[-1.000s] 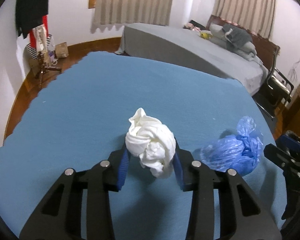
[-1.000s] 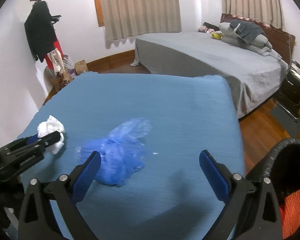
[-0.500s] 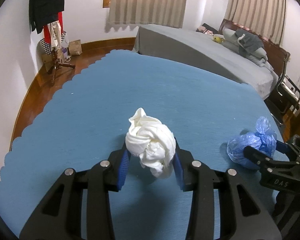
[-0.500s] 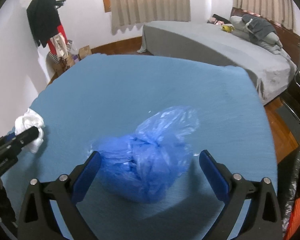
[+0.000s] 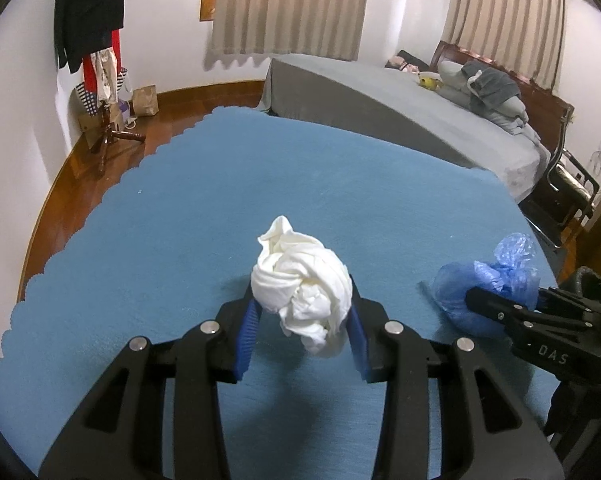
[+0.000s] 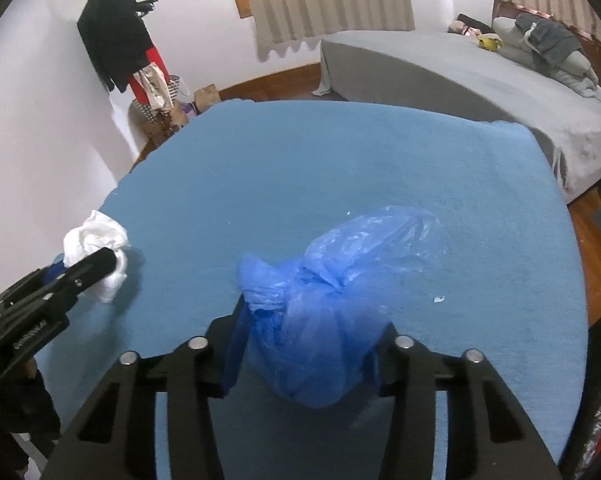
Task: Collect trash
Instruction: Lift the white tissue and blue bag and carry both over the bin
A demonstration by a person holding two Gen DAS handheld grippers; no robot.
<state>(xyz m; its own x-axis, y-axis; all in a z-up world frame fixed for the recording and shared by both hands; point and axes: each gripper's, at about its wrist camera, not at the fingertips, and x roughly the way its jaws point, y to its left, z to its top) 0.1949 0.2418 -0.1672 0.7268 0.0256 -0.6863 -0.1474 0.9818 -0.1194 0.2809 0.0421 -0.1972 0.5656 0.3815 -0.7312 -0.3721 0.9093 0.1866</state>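
Observation:
A crumpled white paper wad (image 5: 300, 280) hangs a little above the blue table cover (image 5: 260, 184), and my left gripper (image 5: 302, 312) is shut on it. A knotted blue plastic bag (image 6: 340, 280) lies on the cover near its right edge. My right gripper (image 6: 310, 332) is closing its jaws around the bag, and both blue pads press into its lower part. In the left wrist view the blue plastic bag (image 5: 488, 276) sits to the right with one black finger (image 5: 500, 308) across it. In the right wrist view the white wad (image 6: 96, 236) shows at the left.
A small white scrap (image 6: 439, 299) lies on the cover right of the bag. A grey bed (image 5: 380, 92) stands behind the table, a coat rack (image 5: 96, 32) and a paper bag (image 5: 145, 100) at the far left, a black chair (image 5: 568, 184) at the right.
My right gripper moved over the blue bag and its wide-open jaws have closed onto it. The left gripper keeps the white wad gripped as before.

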